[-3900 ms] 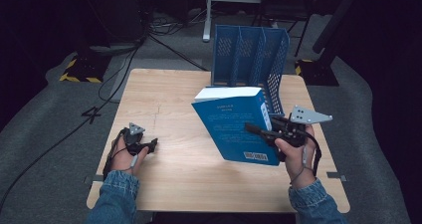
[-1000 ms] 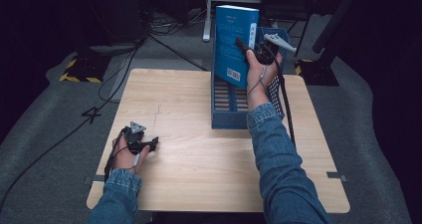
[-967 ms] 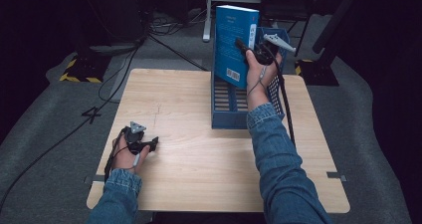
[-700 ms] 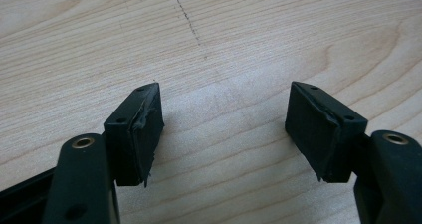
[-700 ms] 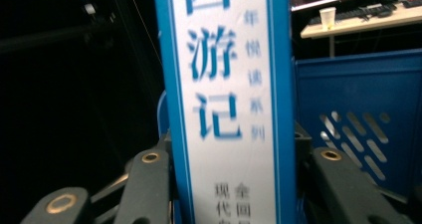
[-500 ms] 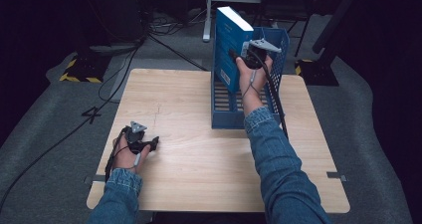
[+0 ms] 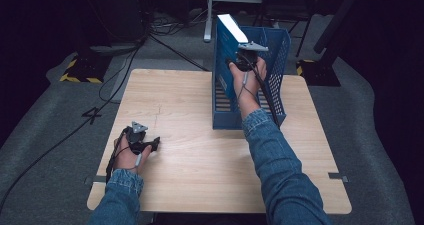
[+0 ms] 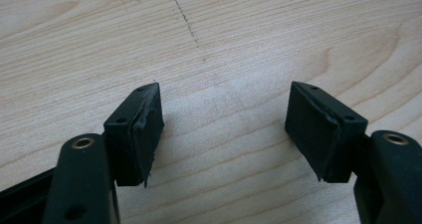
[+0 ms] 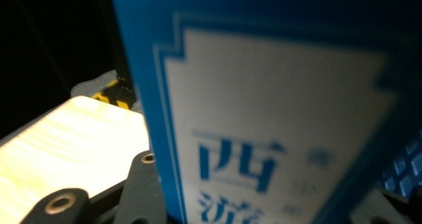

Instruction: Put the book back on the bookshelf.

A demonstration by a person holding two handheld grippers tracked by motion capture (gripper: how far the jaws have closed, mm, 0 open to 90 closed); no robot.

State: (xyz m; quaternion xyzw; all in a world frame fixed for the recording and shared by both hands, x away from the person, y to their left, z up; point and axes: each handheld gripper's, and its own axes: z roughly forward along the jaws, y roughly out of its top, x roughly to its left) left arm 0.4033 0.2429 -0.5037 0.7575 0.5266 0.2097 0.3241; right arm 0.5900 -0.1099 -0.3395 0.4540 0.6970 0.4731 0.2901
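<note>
My right gripper point(image 7: 239, 64) clamps the blue book point(image 7: 226, 41) upright inside the file rack point(image 7: 278, 55), seemingly unreleased, while my left gripper point(image 7: 150, 146) rests open, well away.

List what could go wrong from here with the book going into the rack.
1. The book stands upright, gripped low by the right gripper; it could tip or slip.
2. It sits at the left wall of the file rack; a snag could shove the rack along the table, since the left gripper is open and apart.
</note>
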